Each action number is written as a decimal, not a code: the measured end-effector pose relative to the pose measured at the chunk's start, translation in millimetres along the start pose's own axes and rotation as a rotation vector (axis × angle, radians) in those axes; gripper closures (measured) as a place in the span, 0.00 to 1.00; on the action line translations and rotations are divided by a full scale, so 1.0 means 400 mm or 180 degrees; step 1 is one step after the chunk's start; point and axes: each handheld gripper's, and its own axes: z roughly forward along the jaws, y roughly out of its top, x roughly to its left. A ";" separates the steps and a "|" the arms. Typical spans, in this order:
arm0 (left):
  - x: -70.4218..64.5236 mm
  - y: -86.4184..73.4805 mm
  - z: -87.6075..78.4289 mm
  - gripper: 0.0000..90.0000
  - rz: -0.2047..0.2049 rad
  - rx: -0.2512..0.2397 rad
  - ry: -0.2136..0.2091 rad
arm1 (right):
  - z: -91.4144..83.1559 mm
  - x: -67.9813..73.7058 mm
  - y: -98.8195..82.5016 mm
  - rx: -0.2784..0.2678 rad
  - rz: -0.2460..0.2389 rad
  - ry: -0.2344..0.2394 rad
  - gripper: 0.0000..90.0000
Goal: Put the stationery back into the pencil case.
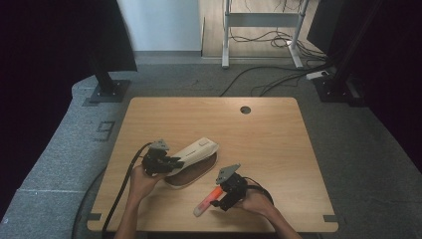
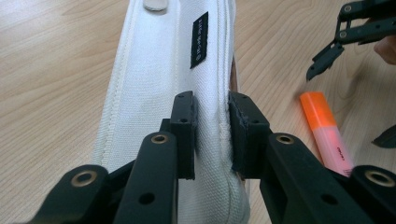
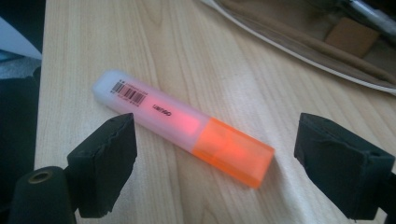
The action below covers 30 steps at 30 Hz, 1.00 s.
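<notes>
A white fabric pencil case [image 1: 196, 152] lies at the middle of the wooden table [image 1: 268, 139], its flap lifted off a brown inside [image 1: 191, 175]. My left gripper [image 1: 174, 162] is shut on the near edge of that white flap [image 2: 159, 70], with the cloth pinched between the pads [image 2: 211, 126]. An orange highlighter [image 1: 208, 200] with a pale body lies flat near the front edge. My right gripper [image 1: 219, 199] stands open over it, one jaw on each side of the highlighter [image 3: 187, 126], and the pads [image 3: 112, 149] stay clear of it. The highlighter [image 2: 324, 130] lies just right of the case.
A round cable hole [image 1: 245, 109] sits at the table's far side. The case's brown inside [image 3: 327, 42] lies just beyond the highlighter. Monitor stands, a desk frame and cables stand on the carpet behind the table.
</notes>
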 end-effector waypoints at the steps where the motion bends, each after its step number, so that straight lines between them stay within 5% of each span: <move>1: 0.000 0.000 0.000 0.81 0.0002 0.0000 -0.0002 | 0.003 0.002 0.000 0.0010 -0.0021 0.0029 0.15; 13: 0.003 -0.002 0.003 0.80 0.0010 0.0017 -0.0031 | 0.050 0.030 -0.008 0.0172 -0.0272 0.0030 0.24; 23: 0.006 -0.005 0.007 0.80 0.0009 0.0022 -0.0049 | 0.042 0.024 -0.007 0.0082 -0.0307 0.0072 0.55; 30: 0.008 -0.008 0.013 0.80 0.0013 0.0047 -0.0048 | 0.038 0.010 -0.005 0.0088 -0.0193 0.0027 0.72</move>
